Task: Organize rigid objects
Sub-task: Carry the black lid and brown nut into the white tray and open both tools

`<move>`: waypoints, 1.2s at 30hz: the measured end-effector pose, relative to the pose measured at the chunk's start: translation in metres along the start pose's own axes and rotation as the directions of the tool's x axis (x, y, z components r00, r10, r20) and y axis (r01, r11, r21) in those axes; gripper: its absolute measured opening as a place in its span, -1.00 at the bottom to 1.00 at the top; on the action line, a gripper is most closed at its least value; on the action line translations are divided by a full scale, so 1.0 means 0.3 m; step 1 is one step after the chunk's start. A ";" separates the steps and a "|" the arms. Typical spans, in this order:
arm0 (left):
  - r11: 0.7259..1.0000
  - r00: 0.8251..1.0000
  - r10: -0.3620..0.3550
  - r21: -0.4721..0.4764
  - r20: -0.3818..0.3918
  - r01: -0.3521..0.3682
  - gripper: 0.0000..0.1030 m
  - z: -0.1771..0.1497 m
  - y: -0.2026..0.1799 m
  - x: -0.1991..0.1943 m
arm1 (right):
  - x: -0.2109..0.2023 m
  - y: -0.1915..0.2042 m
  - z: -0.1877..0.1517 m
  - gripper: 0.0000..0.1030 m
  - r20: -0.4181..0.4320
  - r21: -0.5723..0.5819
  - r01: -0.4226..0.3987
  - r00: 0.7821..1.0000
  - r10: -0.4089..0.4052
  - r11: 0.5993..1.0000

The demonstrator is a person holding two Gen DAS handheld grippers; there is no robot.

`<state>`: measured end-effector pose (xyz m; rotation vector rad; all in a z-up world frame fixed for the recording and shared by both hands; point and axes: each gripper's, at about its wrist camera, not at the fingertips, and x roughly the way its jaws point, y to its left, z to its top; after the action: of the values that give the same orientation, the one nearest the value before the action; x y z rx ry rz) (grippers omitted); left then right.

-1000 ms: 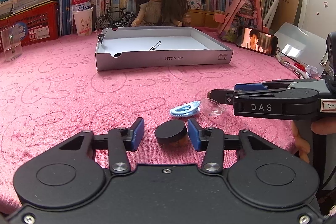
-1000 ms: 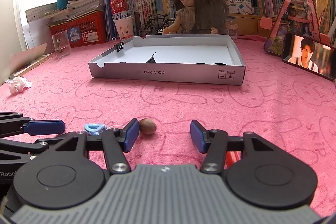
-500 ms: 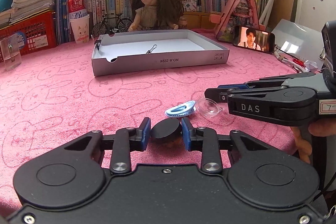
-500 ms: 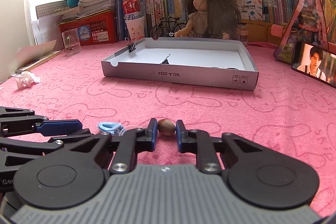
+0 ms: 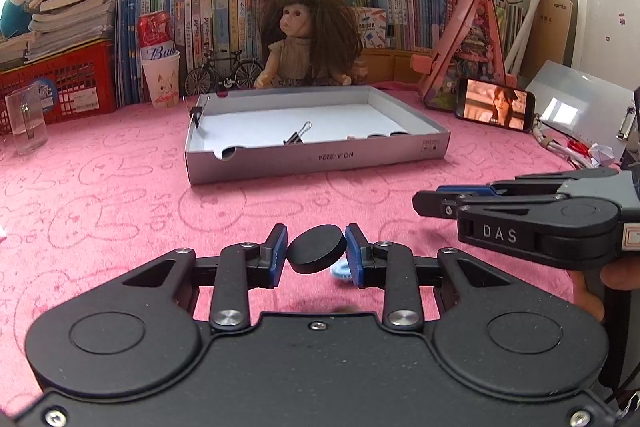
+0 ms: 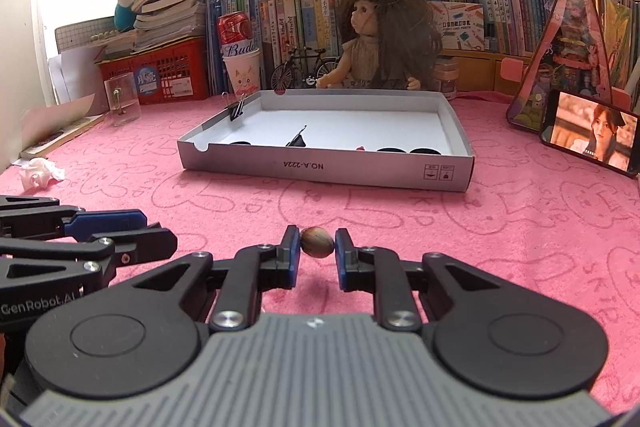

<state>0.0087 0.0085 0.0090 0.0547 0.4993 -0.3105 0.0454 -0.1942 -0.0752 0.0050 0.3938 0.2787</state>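
My left gripper is shut on a black round lid, held tilted just above the pink cloth. A light blue ring-shaped piece peeks out behind its right finger. My right gripper is shut on a small brown nut, lifted slightly off the cloth. The shallow grey box lies ahead in the left wrist view, holding a binder clip and dark round pieces near its front right corner. In the right wrist view the box sits ahead too. The right gripper's body shows at the right of the left wrist view.
A doll, a toy bicycle, a can on a paper cup, a red basket and books line the back. A phone stands at the right, a clear cup at the left, crumpled paper nearby.
Both grippers have closed, the left on the black lid and the right on the brown nut, and each has lifted its object a little off the cloth.
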 end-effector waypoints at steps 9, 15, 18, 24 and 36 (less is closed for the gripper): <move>1.000 0.999 0.007 -0.011 0.051 -0.007 -0.43 0.089 0.010 0.055 | 0.017 -0.017 0.042 -0.55 0.021 0.026 0.003 1.000 -0.004 1.000; 1.000 0.997 0.019 -0.019 0.072 -0.018 -0.43 0.142 0.033 0.103 | 0.041 -0.032 0.072 -0.55 0.029 0.038 0.002 1.000 -0.003 0.999; 0.999 0.997 0.024 -0.026 0.078 -0.022 -0.43 0.172 0.049 0.135 | 0.057 -0.041 0.092 -0.55 0.033 0.051 0.000 0.999 -0.001 0.999; 0.999 0.997 0.028 -0.033 0.078 -0.025 -0.43 0.221 0.071 0.209 | 0.100 -0.062 0.136 -0.55 0.036 0.085 -0.006 0.999 0.003 0.996; 0.987 1.000 -0.013 -0.160 0.023 0.016 -0.43 0.309 0.155 0.379 | 0.205 -0.106 0.208 -0.55 0.013 0.148 -0.015 1.000 0.013 0.989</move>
<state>0.1605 0.0091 0.0348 -0.1087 0.5016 -0.2837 0.1321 -0.2051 -0.0427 0.1555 0.4020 0.2627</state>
